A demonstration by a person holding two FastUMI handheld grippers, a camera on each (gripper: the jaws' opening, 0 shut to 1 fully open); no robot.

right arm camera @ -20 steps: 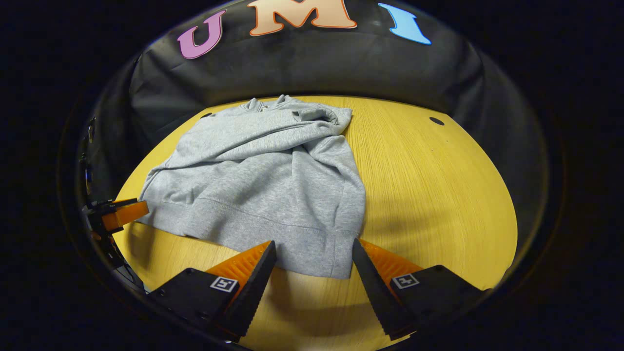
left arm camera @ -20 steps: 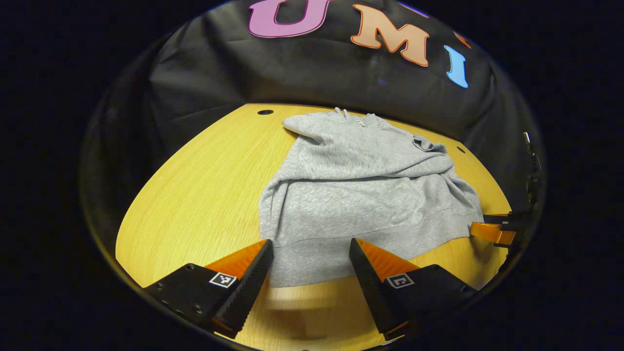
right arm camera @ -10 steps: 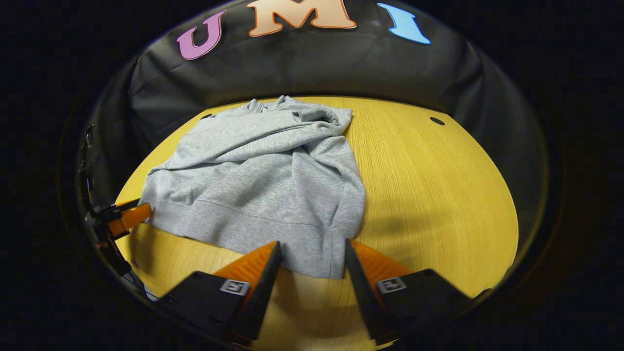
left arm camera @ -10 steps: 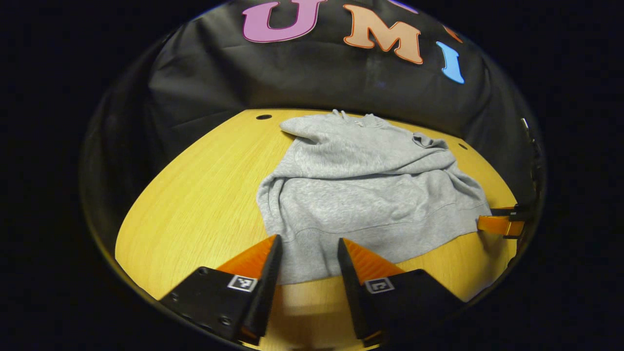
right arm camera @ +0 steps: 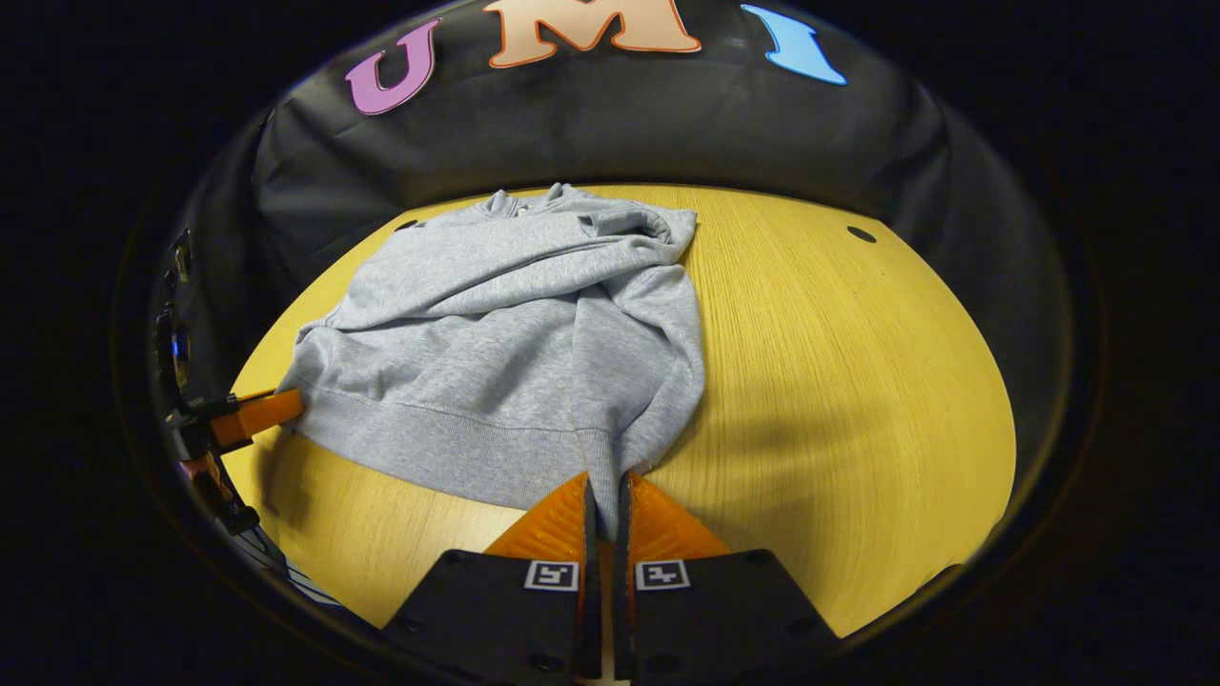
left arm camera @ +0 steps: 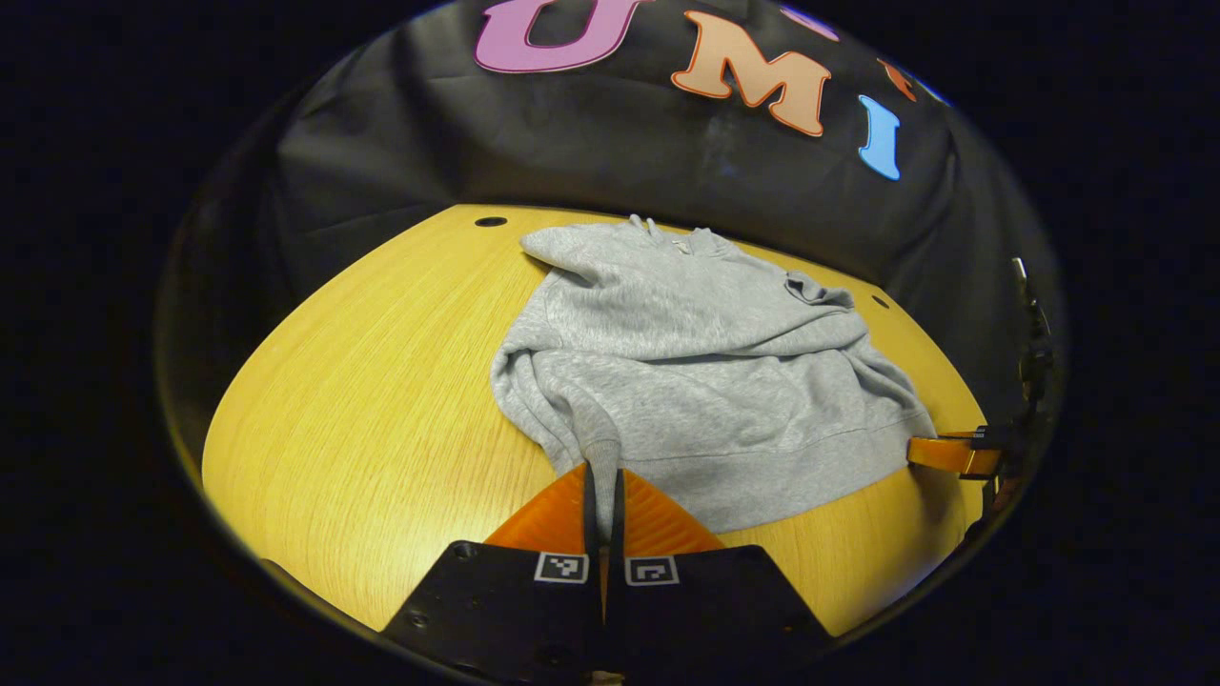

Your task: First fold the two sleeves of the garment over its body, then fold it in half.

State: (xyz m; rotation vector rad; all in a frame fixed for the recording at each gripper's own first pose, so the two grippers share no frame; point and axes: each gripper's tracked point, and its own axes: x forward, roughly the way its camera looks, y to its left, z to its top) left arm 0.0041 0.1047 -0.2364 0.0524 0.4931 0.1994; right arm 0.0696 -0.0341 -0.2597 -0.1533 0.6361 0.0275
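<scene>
A grey sweatshirt [left arm camera: 705,372] lies on the yellow wooden table [left arm camera: 372,391], its sleeves folded across the body and its neck toward the far wall. In the left gripper view my left gripper [left arm camera: 602,476] is shut on the near left corner of the hem, and the cloth bunches up between the fingers. My right gripper [right arm camera: 604,486] is shut on the near right corner of the sweatshirt [right arm camera: 515,324] in the right gripper view. Each view also catches the other gripper at the hem's far end: the right gripper [left arm camera: 953,453] and the left gripper [right arm camera: 250,416].
The table [right arm camera: 839,381] has wide bare wood to the right of the garment in the right gripper view and to its left in the left gripper view. Small dark holes [left arm camera: 491,221] [right arm camera: 861,233] sit near the table's far edge. Black cloth walls the back.
Both grippers stood open at the hem corners a second ago. They have since closed on the hem, and the cloth now puckers at each pinch.
</scene>
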